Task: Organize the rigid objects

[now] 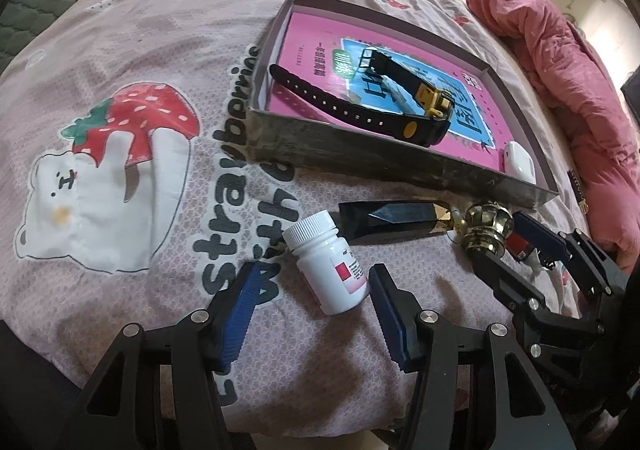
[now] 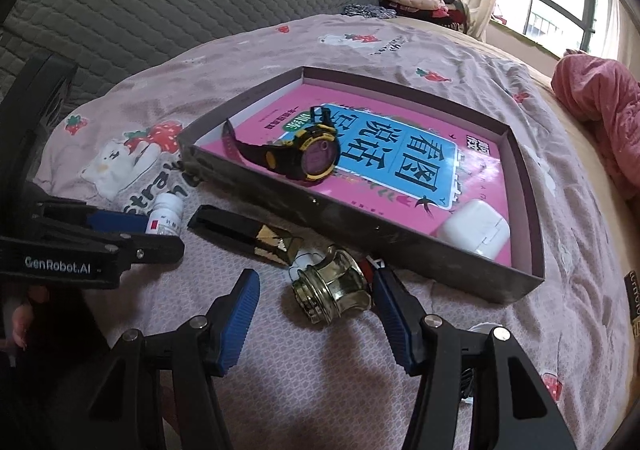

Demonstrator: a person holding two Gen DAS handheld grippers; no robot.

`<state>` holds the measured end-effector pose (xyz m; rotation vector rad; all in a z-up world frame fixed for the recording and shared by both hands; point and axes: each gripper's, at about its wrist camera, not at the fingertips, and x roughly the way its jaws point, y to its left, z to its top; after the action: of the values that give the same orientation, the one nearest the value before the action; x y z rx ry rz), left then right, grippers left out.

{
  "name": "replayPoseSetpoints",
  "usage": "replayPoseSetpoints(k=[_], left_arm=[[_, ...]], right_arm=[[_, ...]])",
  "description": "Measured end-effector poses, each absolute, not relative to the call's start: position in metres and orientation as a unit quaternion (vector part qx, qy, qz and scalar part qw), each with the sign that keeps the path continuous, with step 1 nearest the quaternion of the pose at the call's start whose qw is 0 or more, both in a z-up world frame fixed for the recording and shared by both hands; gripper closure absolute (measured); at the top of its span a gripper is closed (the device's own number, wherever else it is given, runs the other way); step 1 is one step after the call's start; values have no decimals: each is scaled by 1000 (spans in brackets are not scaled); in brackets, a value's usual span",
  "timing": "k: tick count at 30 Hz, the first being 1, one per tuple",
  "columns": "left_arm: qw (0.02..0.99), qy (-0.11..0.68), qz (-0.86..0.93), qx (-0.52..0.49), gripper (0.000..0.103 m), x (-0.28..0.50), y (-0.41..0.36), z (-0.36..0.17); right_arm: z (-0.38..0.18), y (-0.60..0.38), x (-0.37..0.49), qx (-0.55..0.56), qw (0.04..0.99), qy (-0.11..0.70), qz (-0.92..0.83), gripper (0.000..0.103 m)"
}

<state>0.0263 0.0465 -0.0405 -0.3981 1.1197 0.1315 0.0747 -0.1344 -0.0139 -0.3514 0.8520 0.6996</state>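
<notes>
Both my grippers are hanging over the bedspread with their jaws apart, gripping nothing.

My left gripper point(image 1: 310, 304) is pointing down at the white pill bottle point(image 1: 328, 264), which is lying tilted on the strawberry-print bedspread point(image 1: 140, 178) between the blue pads without either one pressing it. My right gripper point(image 2: 316, 316) is straddling the brass knob point(image 2: 332, 296); its right pad is sitting just beside the knob, its left pad well clear. The black and gold prism point(image 2: 244, 234) is lying between bottle and knob, just in front of the shallow box point(image 2: 400, 246). Inside the box, a pink book point(image 2: 260, 130) is carrying the black and yellow watch point(image 2: 304, 158), and the white earbud case point(image 2: 474, 228) is resting in the near right corner.
</notes>
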Motion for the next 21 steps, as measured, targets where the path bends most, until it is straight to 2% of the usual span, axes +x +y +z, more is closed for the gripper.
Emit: replayPoseSetpoints(k=[8,13,21], left_arm=[[825,527,73,-191,44,21,52,-39],[824,528,74,-192,44,22,52,-40],[825,525,76,-194,44,31,52,-45]], right_arm=[[-21,-132,75,-182,832,413,324,46],[-23,-129,71,-208,836,399,314,61],[-22,-131,71,-193,834,400,326,64]])
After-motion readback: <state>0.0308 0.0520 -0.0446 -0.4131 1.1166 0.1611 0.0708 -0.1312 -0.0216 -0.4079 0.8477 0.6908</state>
